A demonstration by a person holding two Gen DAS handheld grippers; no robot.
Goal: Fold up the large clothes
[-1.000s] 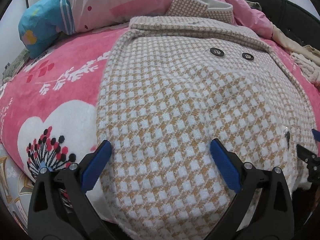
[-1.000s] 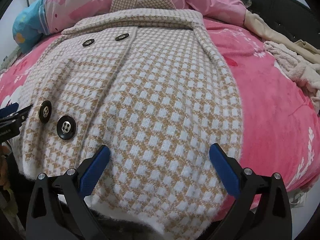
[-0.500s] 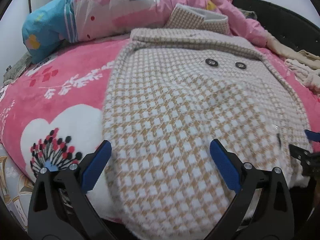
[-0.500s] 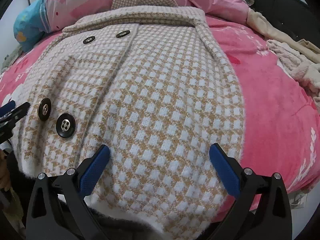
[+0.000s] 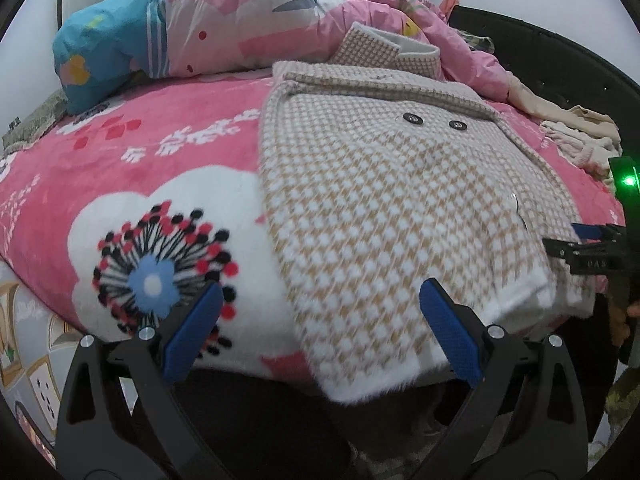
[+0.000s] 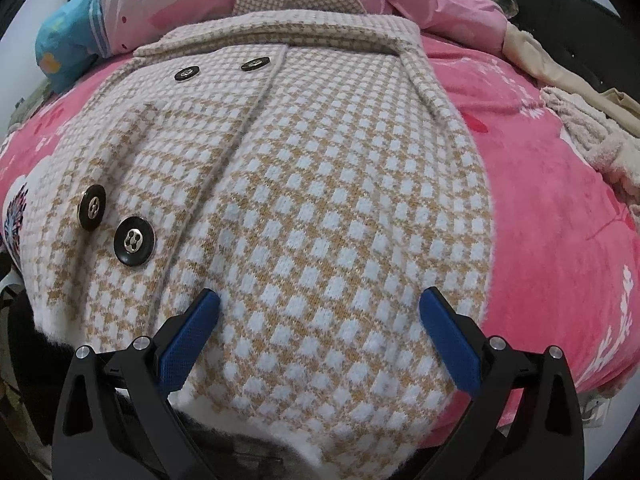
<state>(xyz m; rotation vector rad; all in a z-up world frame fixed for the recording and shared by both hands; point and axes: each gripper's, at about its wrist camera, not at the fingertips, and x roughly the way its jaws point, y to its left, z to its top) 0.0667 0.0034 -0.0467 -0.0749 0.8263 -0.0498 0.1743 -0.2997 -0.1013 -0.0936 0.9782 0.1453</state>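
Observation:
A tan-and-white houndstooth coat [image 5: 392, 208] lies flat on a pink bed, collar at the far end, hem at the near edge; it fills the right wrist view [image 6: 304, 184] with black buttons [image 6: 134, 241] at the left. My left gripper [image 5: 320, 336] is open and empty, low over the coat's near left hem corner and the blanket. My right gripper [image 6: 320, 336] is open and empty over the hem's right part; it also shows at the right edge of the left wrist view [image 5: 592, 248].
A pink floral blanket [image 5: 120, 184] covers the bed. A rumpled pink and blue quilt [image 5: 208, 36] lies behind the coat. Beige clothes [image 6: 592, 128] are piled at the far right. A dark headboard [image 5: 560, 64] stands at the right.
My left gripper has pulled back and left, so the coat's near hem and the bed edge now show. My right gripper has shifted only slightly. Both stay open.

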